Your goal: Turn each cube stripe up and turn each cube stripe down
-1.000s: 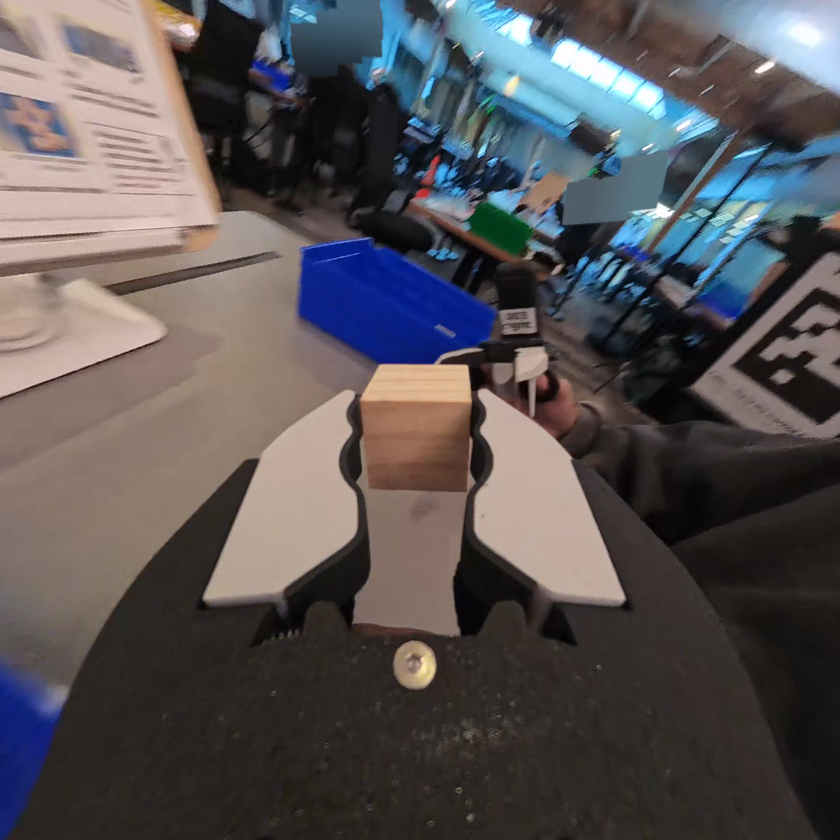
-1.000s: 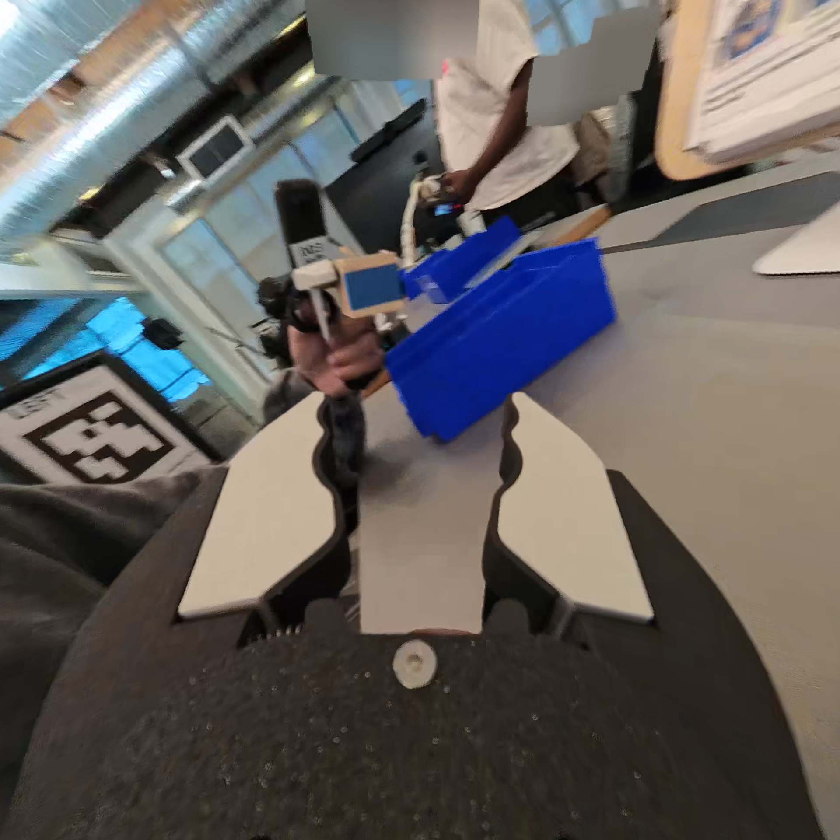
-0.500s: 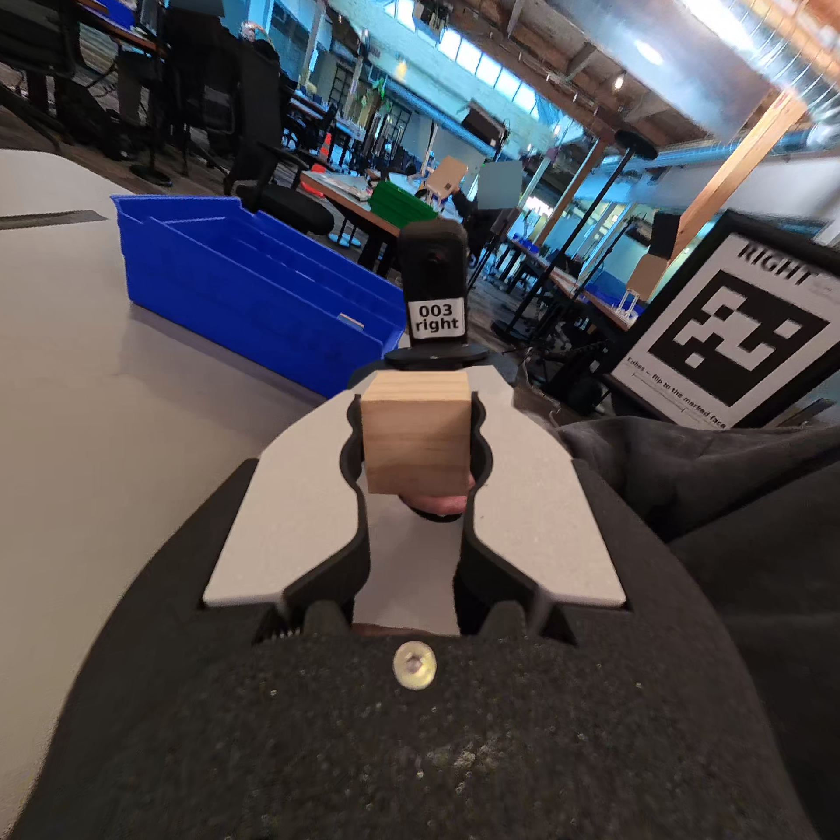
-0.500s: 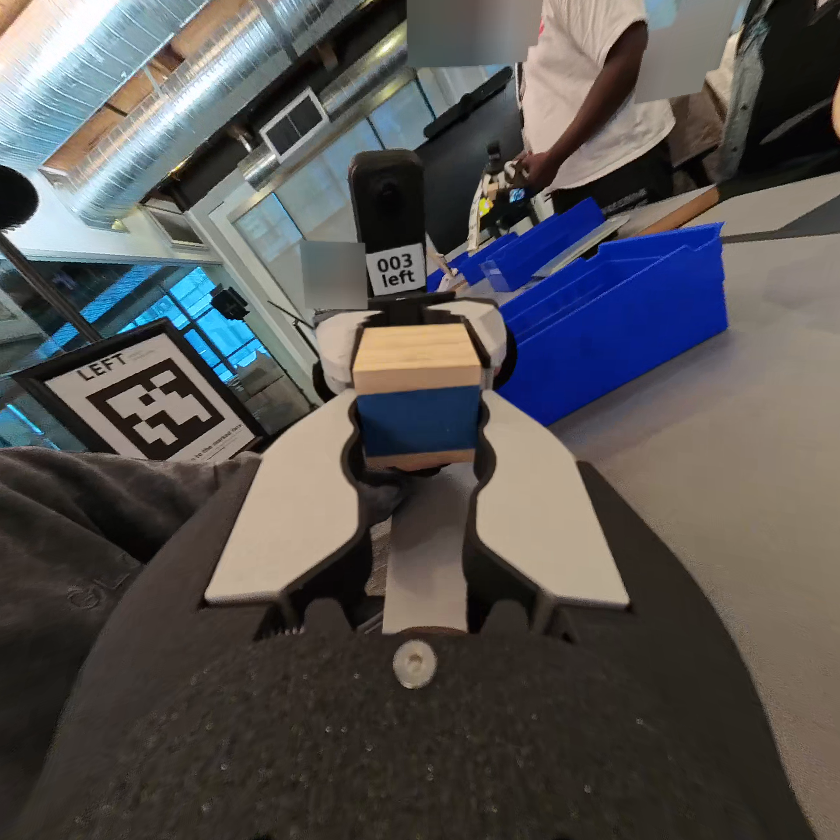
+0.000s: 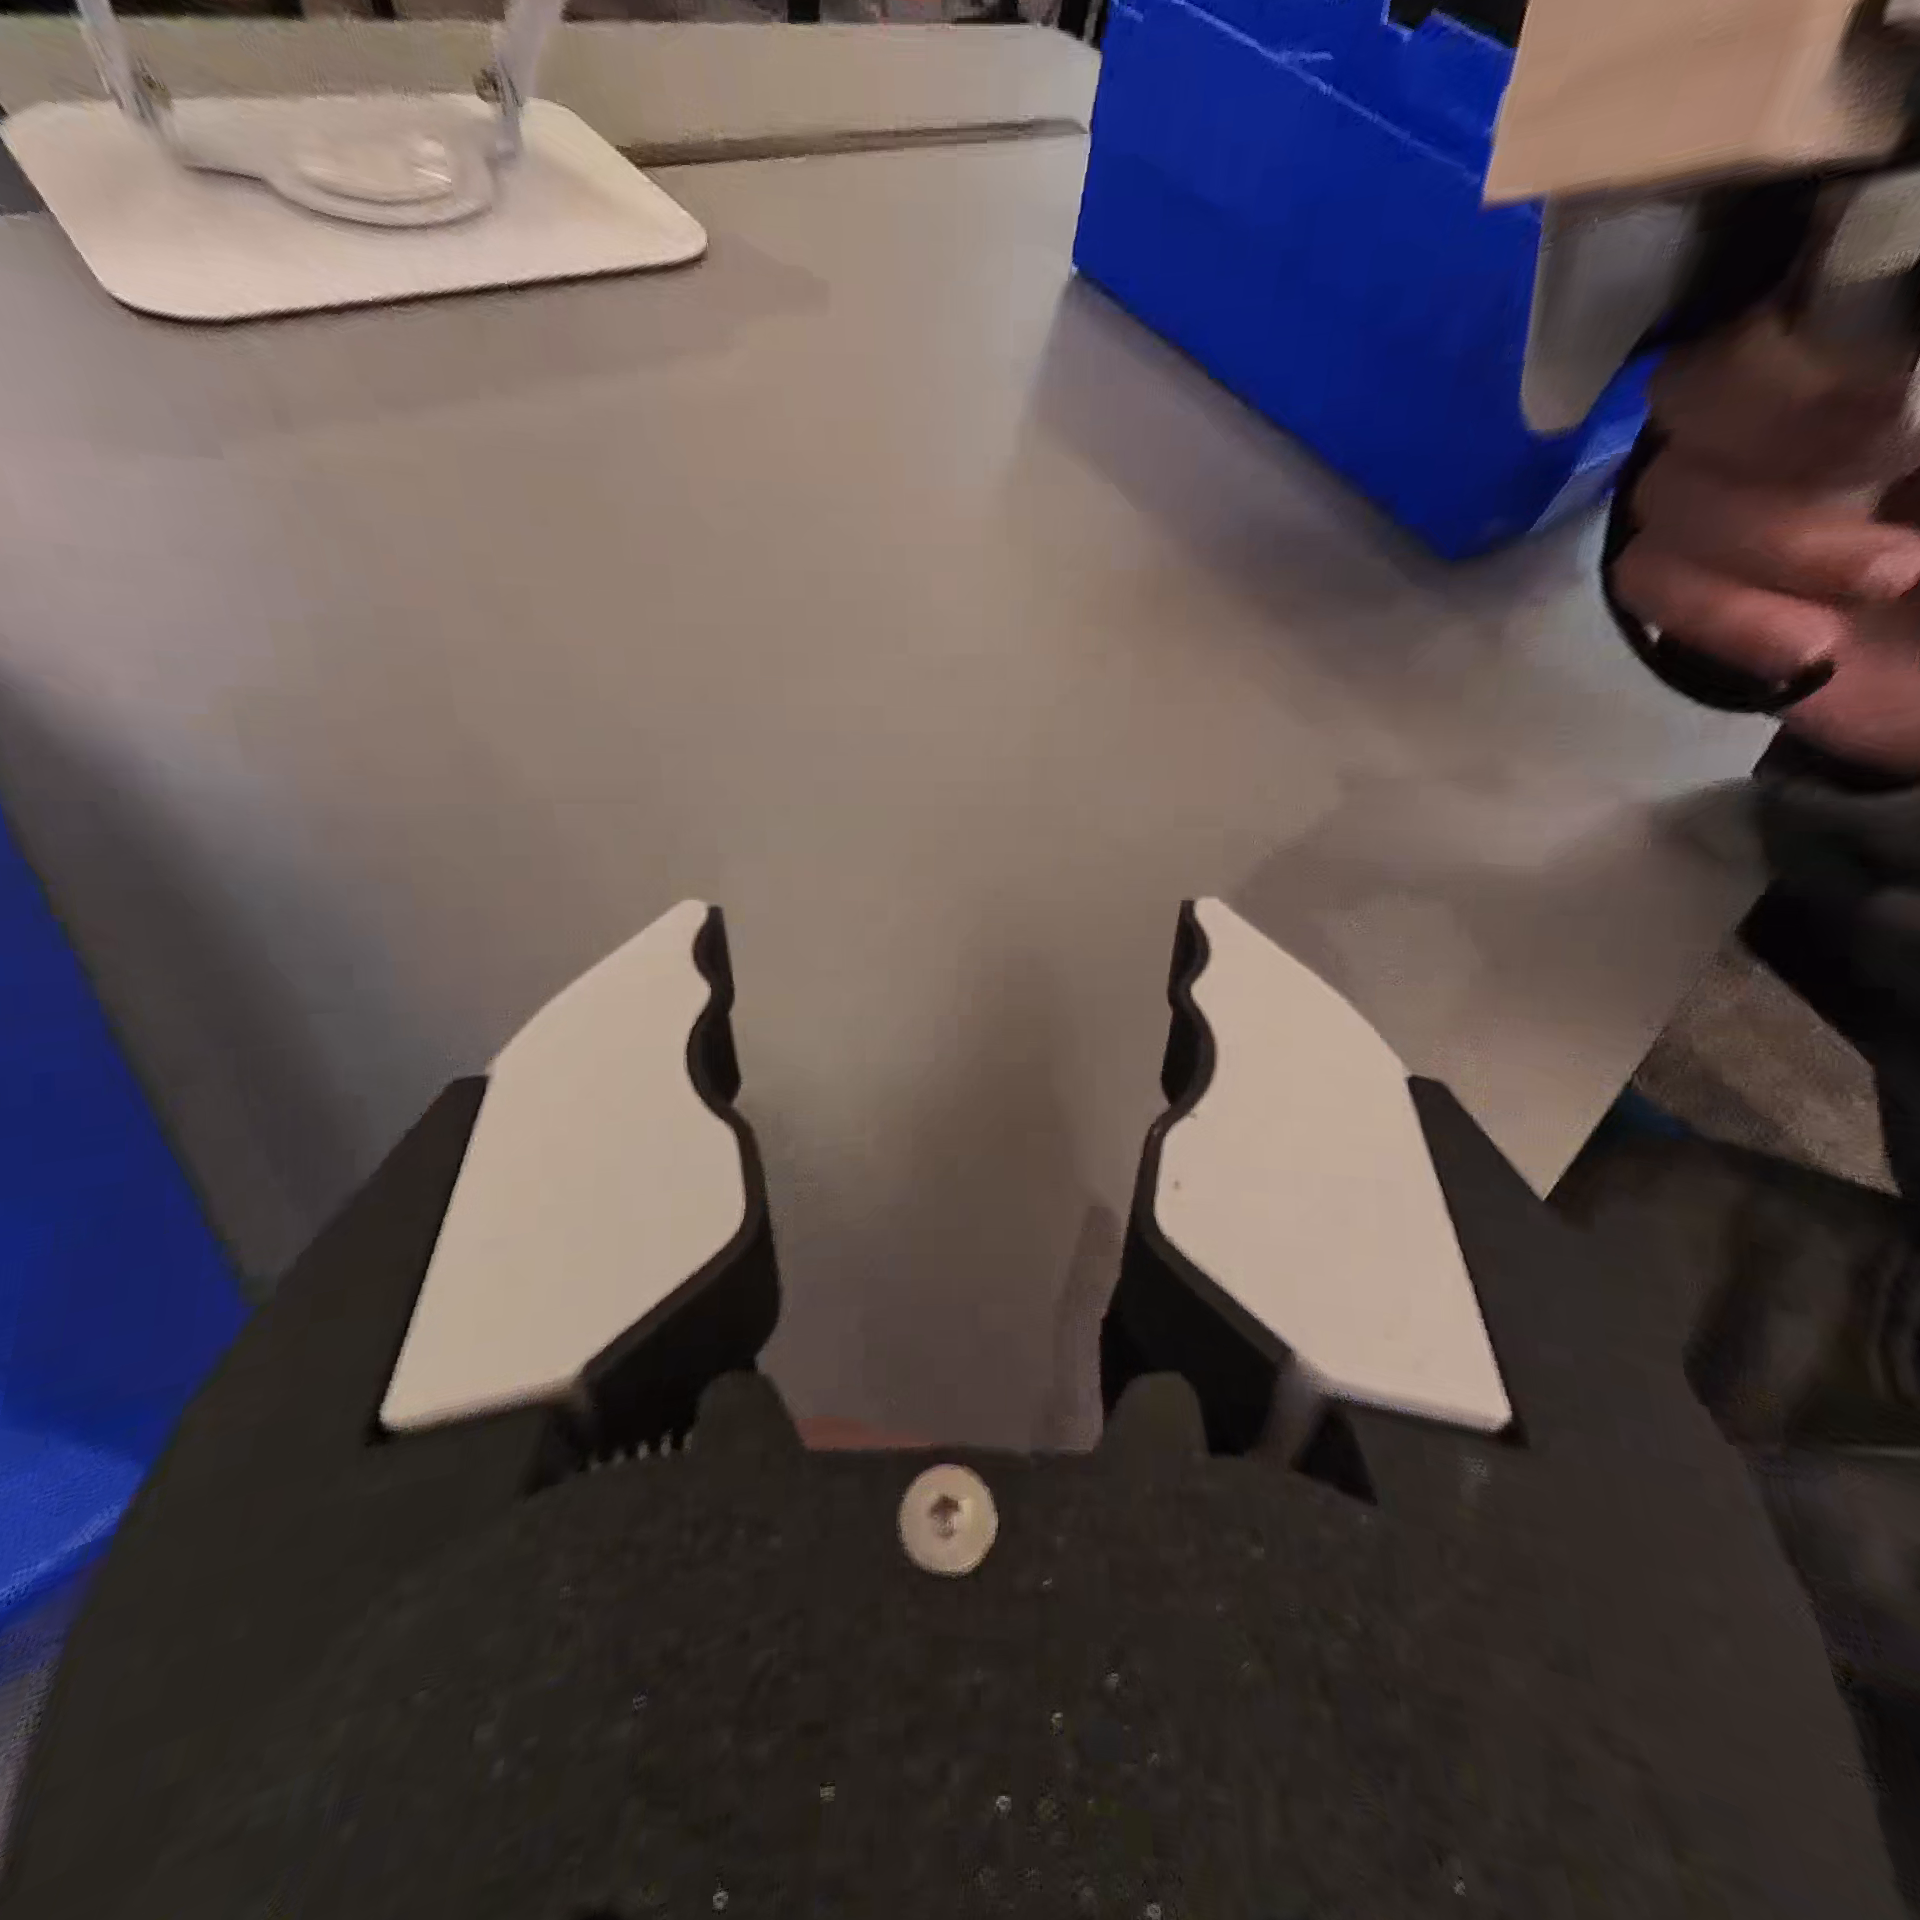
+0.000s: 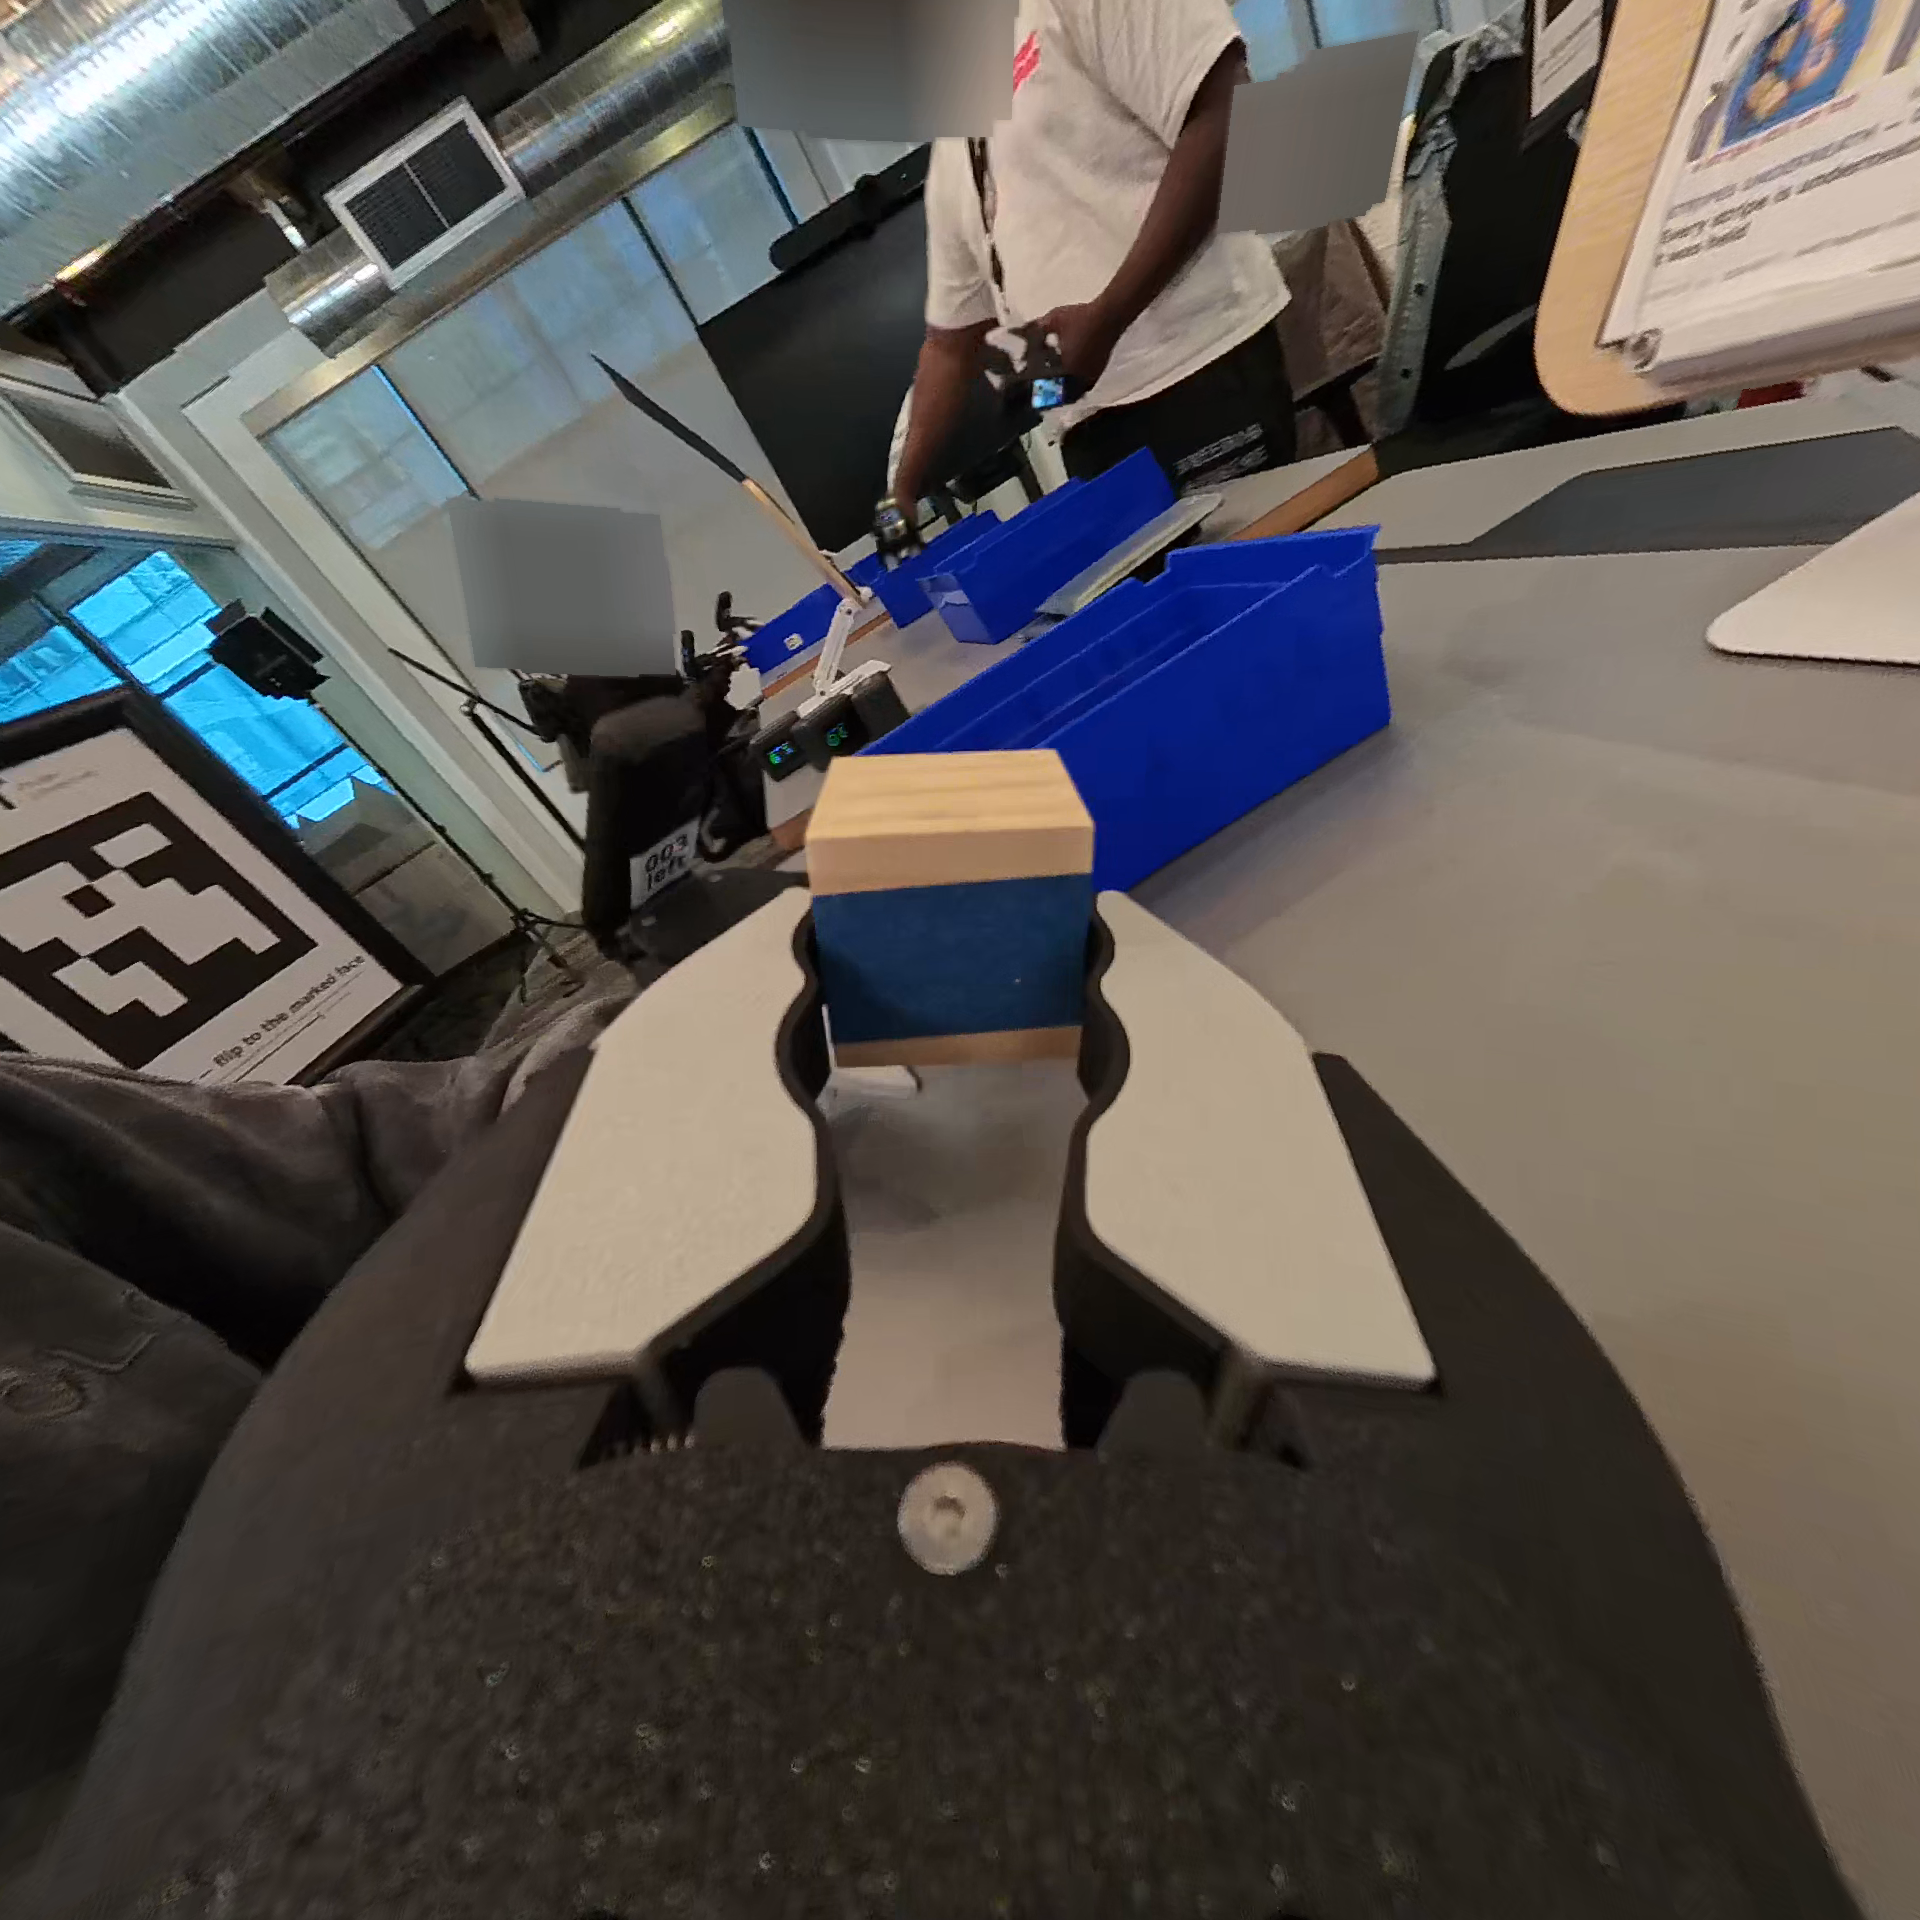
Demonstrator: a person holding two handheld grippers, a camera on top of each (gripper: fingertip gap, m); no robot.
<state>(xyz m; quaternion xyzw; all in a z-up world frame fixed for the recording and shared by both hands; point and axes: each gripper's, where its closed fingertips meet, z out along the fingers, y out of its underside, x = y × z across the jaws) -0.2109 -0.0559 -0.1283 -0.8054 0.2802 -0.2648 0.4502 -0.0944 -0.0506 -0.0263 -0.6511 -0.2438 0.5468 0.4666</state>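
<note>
My right gripper [image 6: 951,935] is shut on a wooden cube [image 6: 951,831] and holds it above the grey table [image 6: 1558,987]. The cube's blue stripe [image 6: 951,966] faces the camera, and its plain wood top faces up. My left gripper [image 5: 951,925] is open and empty, pointing down at the grey table [image 5: 727,571]. In the left wrist view the cube [image 5: 1683,94] shows blurred at the top right, held by the right gripper, with a hand [image 5: 1787,582] below it. The left gripper's camera mount [image 6: 655,831] shows beyond the cube in the right wrist view.
A blue bin [image 6: 1174,717] stands on the table beyond the cube; it also shows in the left wrist view [image 5: 1309,229]. A white stand base [image 5: 343,218] sits at the far left. Another blue bin edge [image 5: 73,1247] is at the left. A marker board [image 6: 156,925] and a person [image 6: 1091,260] stand behind.
The cube has passed from my left gripper to my right gripper. My left gripper opened, let go and swung down toward the table.
</note>
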